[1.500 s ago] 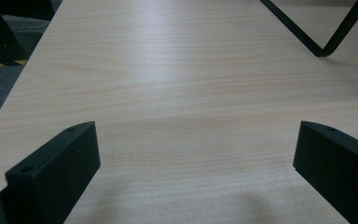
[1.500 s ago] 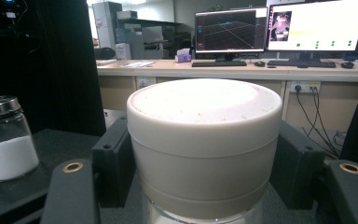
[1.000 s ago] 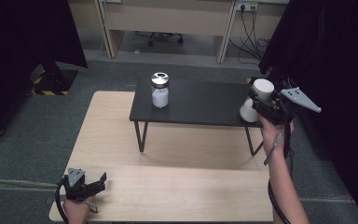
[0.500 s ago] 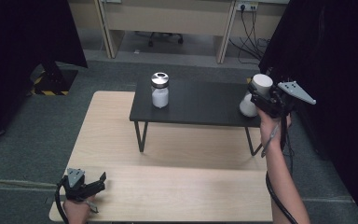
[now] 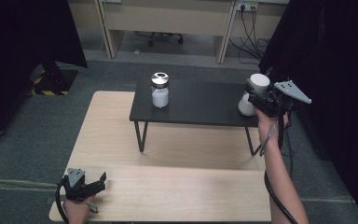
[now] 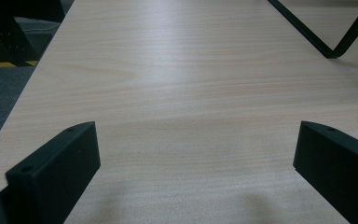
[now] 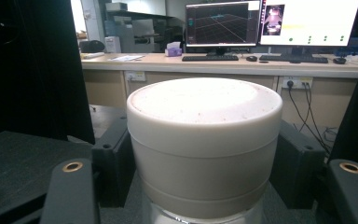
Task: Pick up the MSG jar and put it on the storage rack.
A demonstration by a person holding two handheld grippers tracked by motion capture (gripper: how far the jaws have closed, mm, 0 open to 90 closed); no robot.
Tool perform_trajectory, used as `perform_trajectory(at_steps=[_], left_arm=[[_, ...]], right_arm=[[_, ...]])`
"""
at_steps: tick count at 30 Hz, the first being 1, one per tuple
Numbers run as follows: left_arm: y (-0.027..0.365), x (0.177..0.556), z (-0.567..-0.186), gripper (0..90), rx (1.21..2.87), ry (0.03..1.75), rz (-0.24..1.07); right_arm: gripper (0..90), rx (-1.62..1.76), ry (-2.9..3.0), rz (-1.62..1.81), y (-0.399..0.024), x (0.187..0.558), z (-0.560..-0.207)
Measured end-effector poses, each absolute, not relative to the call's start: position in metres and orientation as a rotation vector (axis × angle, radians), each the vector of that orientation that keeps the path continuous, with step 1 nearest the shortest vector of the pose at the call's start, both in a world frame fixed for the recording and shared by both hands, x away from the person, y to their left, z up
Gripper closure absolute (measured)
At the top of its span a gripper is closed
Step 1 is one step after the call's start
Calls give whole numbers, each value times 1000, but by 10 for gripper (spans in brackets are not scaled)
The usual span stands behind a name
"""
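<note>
Right gripper [image 5: 257, 94] clamps the cream-lidded jar [image 7: 204, 140] by its cap at the black side table's [image 5: 200, 105] right edge, a hold suited to lifting; left gripper [image 5: 93, 184], jaws spread, rests idle on the wooden tabletop [image 6: 191, 93].

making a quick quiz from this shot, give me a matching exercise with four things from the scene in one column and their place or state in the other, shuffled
Things:
1. silver-lidded jar
2. white-capped jar
3. left gripper
4. black low table

Place or state:
A. stands on the light wooden table
B. clamped by its cap in the right gripper
C. stands free near the left end of the black top
D. jaws open over bare wood, nothing between them

Pairs: 1-C, 2-B, 3-D, 4-A
</note>
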State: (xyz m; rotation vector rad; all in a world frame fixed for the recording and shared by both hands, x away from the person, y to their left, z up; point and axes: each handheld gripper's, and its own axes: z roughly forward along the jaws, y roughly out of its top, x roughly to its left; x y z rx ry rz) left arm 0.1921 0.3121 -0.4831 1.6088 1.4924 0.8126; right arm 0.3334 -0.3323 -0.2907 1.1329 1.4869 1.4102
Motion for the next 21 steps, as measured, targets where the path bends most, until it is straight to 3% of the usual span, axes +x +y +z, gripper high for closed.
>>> perform_trajectory(at_steps=[16,21], left_arm=[[312,192,-483,0,1612,1495,811],[312,192,-483,0,1609,1490,813]], right_arm=[[327,1121,1477,1430,-334,333,-295],[215,1122,1443,1431,-332,330,-297]])
